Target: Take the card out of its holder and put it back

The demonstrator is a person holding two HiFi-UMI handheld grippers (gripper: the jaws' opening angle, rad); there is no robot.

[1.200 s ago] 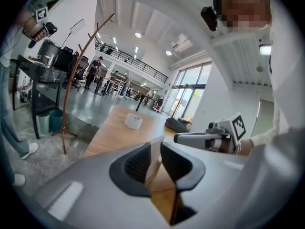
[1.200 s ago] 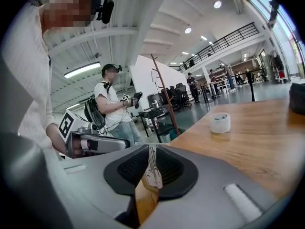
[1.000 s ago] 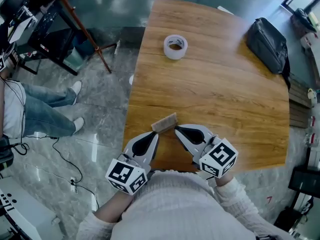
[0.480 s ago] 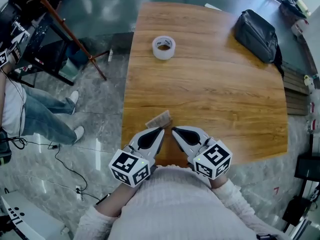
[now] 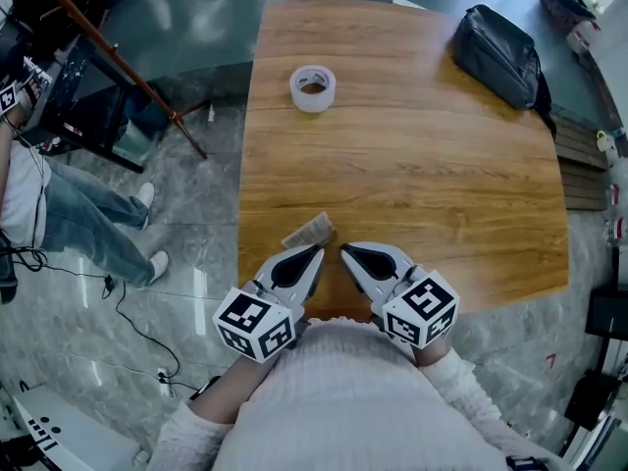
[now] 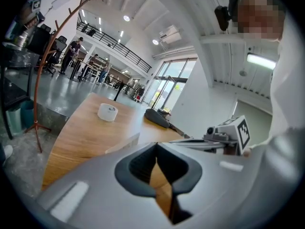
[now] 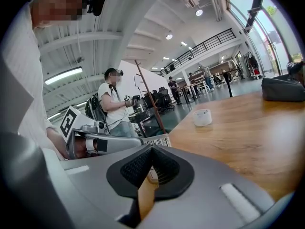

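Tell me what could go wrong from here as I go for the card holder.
1. The card holder lies near the left edge of the table; a nudge might slide it off.
2. The left gripper and right gripper are both shut and empty; advancing without opening would likely shove it.
3. Their tips sit close together and could collide.

Table seen from above
The holder [image 5: 310, 232] is set at the near edge of the table [image 5: 412, 165], just ahead of the left gripper [image 5: 317, 251]; the tape [image 5: 313, 87] is placed far left, the bag [image 5: 496, 55] far right.
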